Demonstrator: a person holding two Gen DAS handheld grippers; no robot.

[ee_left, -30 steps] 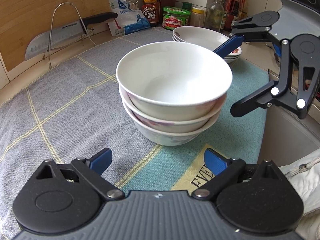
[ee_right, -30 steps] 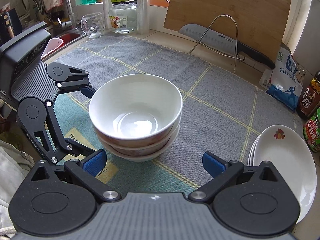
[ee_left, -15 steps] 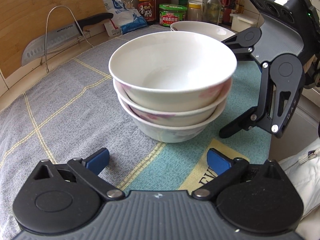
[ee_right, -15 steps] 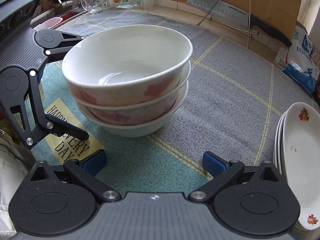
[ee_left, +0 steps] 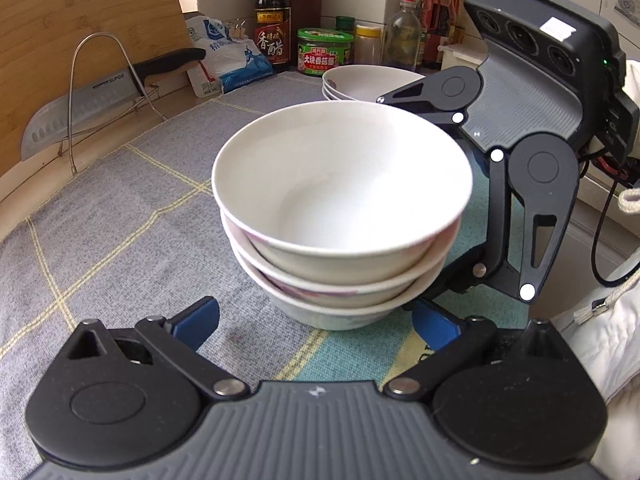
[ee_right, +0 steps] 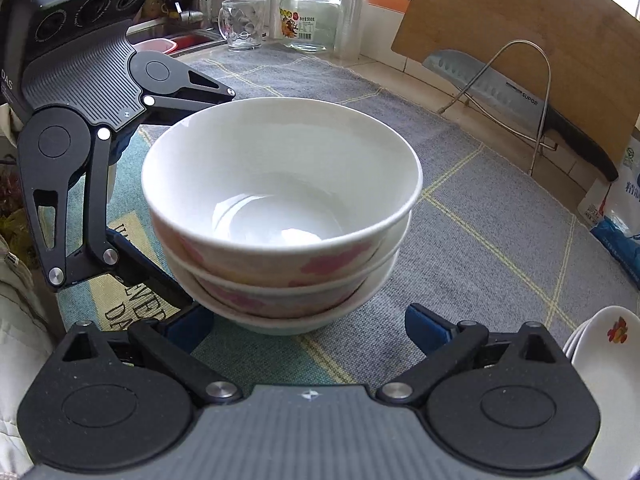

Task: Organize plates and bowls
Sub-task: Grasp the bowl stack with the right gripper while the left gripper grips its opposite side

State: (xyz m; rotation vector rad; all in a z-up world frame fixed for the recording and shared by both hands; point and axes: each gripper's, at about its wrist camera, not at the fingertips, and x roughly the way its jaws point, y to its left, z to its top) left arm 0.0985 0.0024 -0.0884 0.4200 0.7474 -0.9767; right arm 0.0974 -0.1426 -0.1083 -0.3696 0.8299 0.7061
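Both grippers, left point(ee_left: 316, 322) and right point(ee_right: 306, 330), flank the bowl stack point(ee_left: 340, 216), jaws wide.

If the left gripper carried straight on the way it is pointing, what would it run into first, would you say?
Most likely the stack of bowls, near its bottom bowl: the stack sits centred just ahead of the left gripper, whose open jaws flank its base. How close they already are is hard to judge.

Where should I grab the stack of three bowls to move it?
Grip the bottom bowl low on its wall, from two opposite sides. The bowl stack flares upward, so the rims overhang and a low hold carries all three. Both grippers, left and right, already flank it, jaws open.
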